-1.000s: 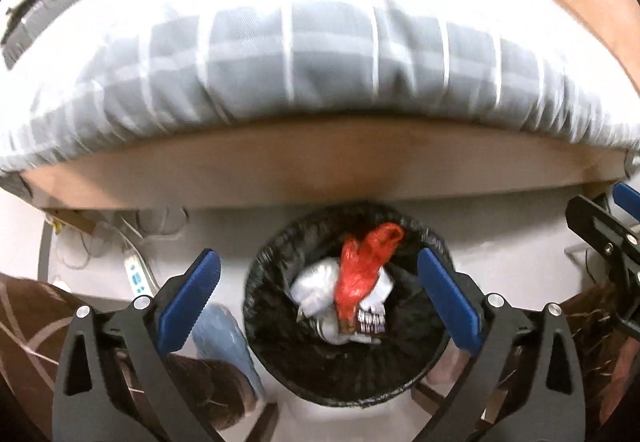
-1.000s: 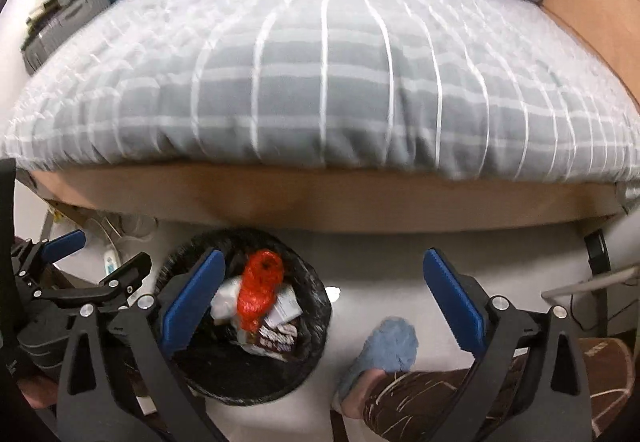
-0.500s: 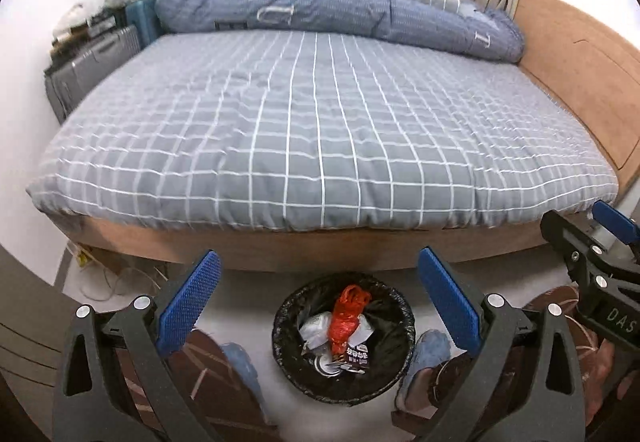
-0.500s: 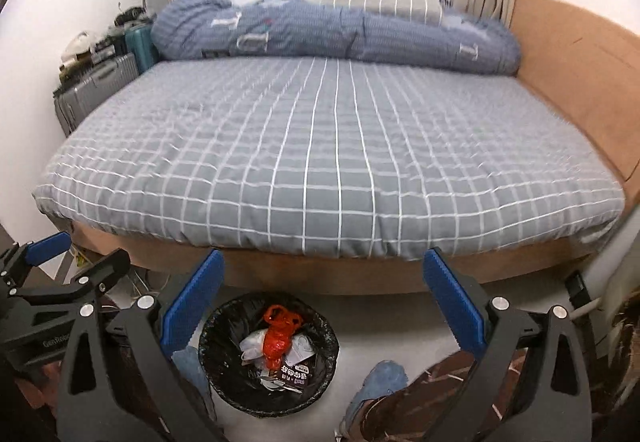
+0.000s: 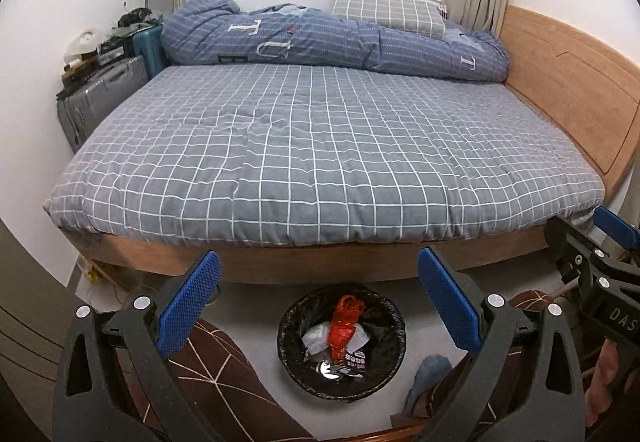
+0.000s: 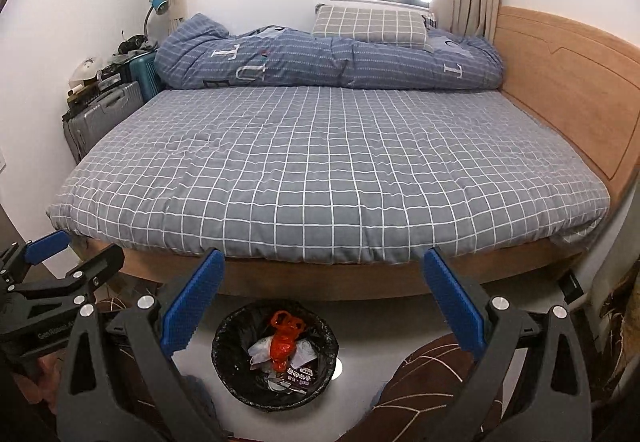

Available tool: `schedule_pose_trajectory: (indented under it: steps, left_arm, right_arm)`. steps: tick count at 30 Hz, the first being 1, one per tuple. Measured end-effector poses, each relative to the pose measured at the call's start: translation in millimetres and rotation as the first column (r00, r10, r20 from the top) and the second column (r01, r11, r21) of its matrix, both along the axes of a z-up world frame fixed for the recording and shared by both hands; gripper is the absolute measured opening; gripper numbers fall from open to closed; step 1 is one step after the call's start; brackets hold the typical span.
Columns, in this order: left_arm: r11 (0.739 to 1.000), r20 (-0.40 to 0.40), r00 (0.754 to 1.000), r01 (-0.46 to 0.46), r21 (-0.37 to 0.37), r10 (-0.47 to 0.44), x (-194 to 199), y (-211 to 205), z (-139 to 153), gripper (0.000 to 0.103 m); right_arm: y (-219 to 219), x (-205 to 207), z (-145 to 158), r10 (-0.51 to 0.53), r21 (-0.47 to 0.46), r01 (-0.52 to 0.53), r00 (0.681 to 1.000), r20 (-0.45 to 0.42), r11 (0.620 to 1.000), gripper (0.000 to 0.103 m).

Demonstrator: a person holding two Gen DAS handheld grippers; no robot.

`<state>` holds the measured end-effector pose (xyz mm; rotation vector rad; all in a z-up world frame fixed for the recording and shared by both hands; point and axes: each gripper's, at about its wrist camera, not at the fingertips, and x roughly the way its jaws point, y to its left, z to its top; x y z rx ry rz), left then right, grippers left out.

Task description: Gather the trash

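Checked grey bed point(image 5: 320, 162) | round black-lined bin point(image 5: 296, 370), crumpled red bag point(image 5: 344, 326) | both grippers point(image 5: 320, 302) point(image 6: 324, 302) apart, empty

wrapper print point(image 6: 298, 369) too small to read, bin point(image 5: 294, 322) bottom hidden

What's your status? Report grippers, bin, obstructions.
Left gripper open, empty. Right gripper open, empty. Trash bin on floor by bed, red bag inside. Nothing blocking.
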<state>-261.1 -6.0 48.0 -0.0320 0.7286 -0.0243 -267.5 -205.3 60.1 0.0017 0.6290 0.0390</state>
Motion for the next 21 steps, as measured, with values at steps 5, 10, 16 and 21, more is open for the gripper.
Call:
schedule_pose_trajectory:
  steps: [5,10,16,21]
  left_arm:
    - [1.0,0.009,1.0,0.002,-0.006,-0.002,-1.9,0.1,2.7,0.097]
    - [1.0,0.012,1.0,0.004,-0.008,-0.004,-4.4,0.3,3.4,0.097]
    - [1.0,0.008,1.0,0.005,-0.008,-0.005,-7.4,1.6,1.1,0.097]
    - [1.0,0.01,1.0,0.007,-0.009,-0.007,-7.6,1.2,1.0,0.097]
  right_arm:
    - [0.8,-2.4,1.4,0.0,-0.006,0.0,1.0,0.005,1.0,0.095]
    - [-0.3,-4.5,2.6,-0.003,0.0,0.003,1.0,0.01,1.0,0.095]
    - [0.2,-5.9,1.2,0.002,-0.003,-0.002,1.0,0.007,1.0,0.095]
    - [0.7,-6.7,0.6,0.003,-0.003,-0.003,1.0,0.004,1.0,0.095]
